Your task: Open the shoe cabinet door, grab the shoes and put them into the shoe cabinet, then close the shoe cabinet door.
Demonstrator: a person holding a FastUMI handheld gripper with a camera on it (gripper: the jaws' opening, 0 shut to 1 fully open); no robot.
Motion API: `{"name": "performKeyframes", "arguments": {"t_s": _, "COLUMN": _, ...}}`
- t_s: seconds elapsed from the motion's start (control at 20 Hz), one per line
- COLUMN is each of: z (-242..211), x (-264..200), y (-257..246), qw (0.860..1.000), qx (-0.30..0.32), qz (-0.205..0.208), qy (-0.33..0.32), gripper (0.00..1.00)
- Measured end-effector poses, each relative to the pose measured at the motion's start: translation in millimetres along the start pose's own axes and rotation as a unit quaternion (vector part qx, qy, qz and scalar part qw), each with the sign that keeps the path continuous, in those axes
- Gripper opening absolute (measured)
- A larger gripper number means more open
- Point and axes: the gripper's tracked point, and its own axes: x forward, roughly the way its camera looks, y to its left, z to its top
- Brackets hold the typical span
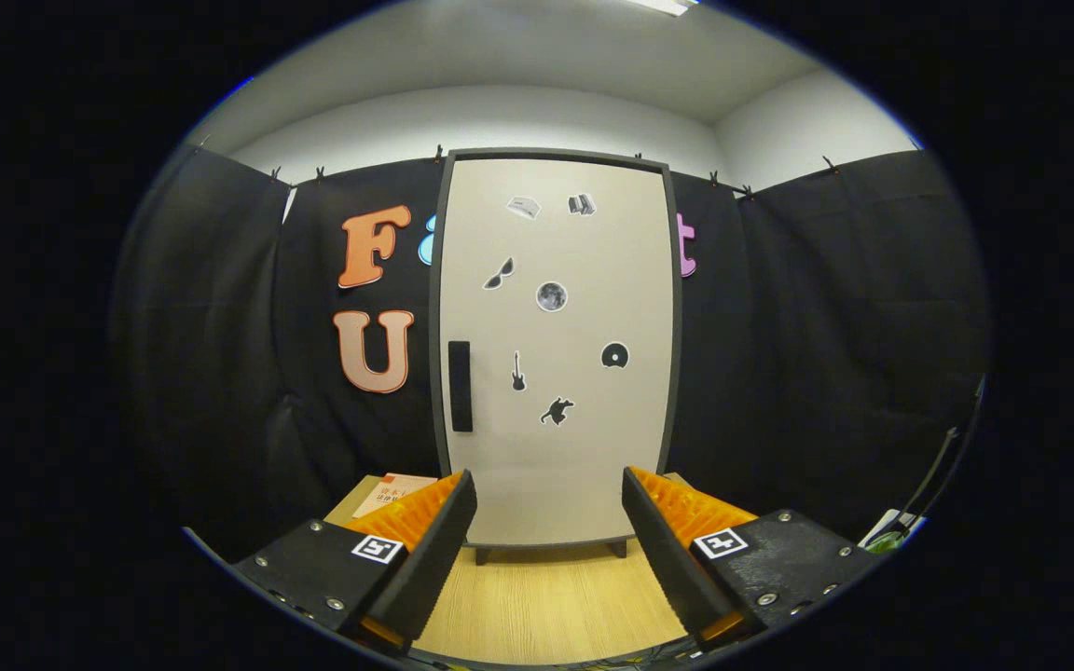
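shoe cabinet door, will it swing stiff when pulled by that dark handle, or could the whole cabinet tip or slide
The shoe cabinet door looks like a flat rigid panel, so it should swing as one piece. The handle sits at one edge, so the far edge is likely hinged. The cabinet is tall on short feet, so a hard pull might slide or tip it. The tongs are open, short of it.

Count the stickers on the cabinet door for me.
7 on the closed cabinet door: two at the top, sunglasses, moon, disc, guitar, animal. The open gripper could be hiding more near the door's bottom.
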Motion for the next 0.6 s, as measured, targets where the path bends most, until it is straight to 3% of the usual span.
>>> {"name": "performKeyframes", "arguments": {"t_s": 0.6, "z": 6, "x": -28, "y": 0, "qw": 1.0, "qx": 0.004, "qz": 0.01, "qy": -0.019, "gripper": 0.98}}
